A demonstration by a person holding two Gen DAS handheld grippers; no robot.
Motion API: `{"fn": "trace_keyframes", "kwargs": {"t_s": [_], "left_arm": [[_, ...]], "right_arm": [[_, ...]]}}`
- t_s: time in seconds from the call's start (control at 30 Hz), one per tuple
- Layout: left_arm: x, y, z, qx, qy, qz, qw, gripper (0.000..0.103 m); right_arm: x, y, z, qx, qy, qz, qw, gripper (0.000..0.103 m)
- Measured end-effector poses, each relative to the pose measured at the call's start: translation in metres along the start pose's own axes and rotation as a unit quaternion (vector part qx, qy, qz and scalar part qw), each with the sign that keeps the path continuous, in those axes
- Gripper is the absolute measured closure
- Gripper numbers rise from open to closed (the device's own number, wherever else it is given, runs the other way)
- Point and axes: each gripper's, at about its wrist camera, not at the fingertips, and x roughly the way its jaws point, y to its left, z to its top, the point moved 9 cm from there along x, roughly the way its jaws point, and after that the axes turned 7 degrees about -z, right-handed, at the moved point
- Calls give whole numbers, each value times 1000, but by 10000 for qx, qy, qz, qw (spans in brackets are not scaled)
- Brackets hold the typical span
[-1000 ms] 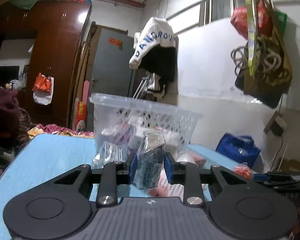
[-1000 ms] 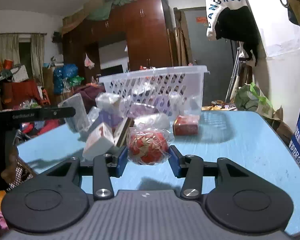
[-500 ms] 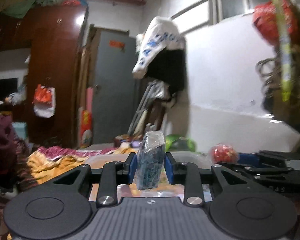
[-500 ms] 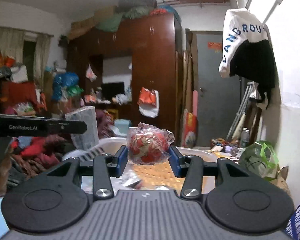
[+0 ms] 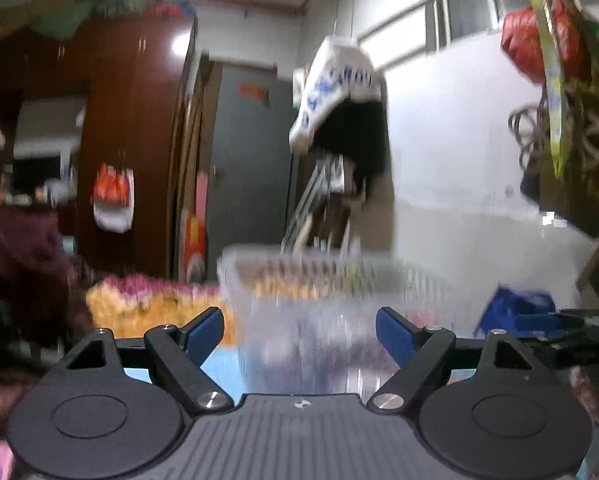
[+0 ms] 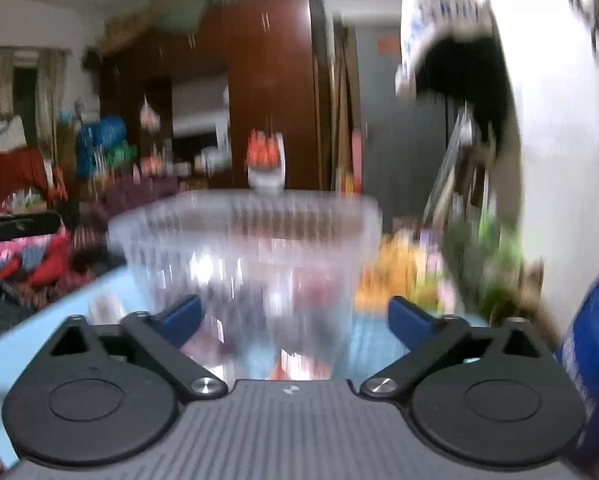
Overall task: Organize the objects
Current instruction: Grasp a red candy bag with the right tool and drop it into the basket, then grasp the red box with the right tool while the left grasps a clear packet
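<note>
Both views are motion-blurred. A clear plastic basket (image 5: 331, 280) stands on the blue table (image 5: 223, 372), straight ahead of my left gripper (image 5: 299, 336), which is open and empty. The basket (image 6: 251, 256) also fills the middle of the right wrist view, just in front of my right gripper (image 6: 295, 318), also open and empty. Blurred packets show through the basket's wall. The dark blue packet and the red wrapped ball are not between the fingers in either view.
The other gripper's black body shows at the right edge (image 5: 571, 340) and at the left edge (image 6: 15, 226). A brown wardrobe (image 5: 131, 140), a grey door (image 5: 247, 168) and a white wall (image 5: 459, 160) stand behind. A blue bag (image 6: 591, 360) is at the right.
Both grippers have opened and let go of their loads: the dark blue packet on the left, the red wrapped ball on the right. Both views have dropped back toward the basket.
</note>
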Motion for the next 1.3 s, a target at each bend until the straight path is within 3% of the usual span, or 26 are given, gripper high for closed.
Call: {"fn": "trace_keyframes", "kwargs": {"t_s": [0.13,0.2,0.37,0.5,0.57,0.77,0.8,0.83,0.87,1.13,1.3], "left_arm": [[15,10,-28,15,521,227,9984,17],[18,13,-38,28,682,260,9973,17],[27,19,-61,-57,1119,247,9934,17],[34,10,-73,203,1380,327,9897,18],[36,8,-78,246,1510,304,9878,27],[35,6,-80,324,1600,319,9861,34],[36,5,-81,327,1613,313,9859,37],[36,5,-82,337,1626,298,9857,49],[36,4,-83,338,1650,285,9853,55],[20,5,-75,104,1091,45,9940,55],[8,8,-68,-130,645,-139,9977,55]], "right_arm": [[26,-1,-29,45,653,-8,9979,33],[35,-2,-32,142,819,66,9965,40],[45,0,-46,-6,1067,-34,9943,39],[48,5,-47,-97,1054,-74,9944,38],[50,9,-46,-185,1065,-117,9941,38],[53,10,-49,-229,1120,-139,9934,44],[53,11,-48,-237,1120,-115,9934,53],[52,11,-49,-236,1102,-74,9936,61],[52,11,-48,-235,1078,-83,9939,61],[33,11,-37,-179,534,-187,9982,66],[14,13,-27,-123,-57,-114,9998,67]]}}
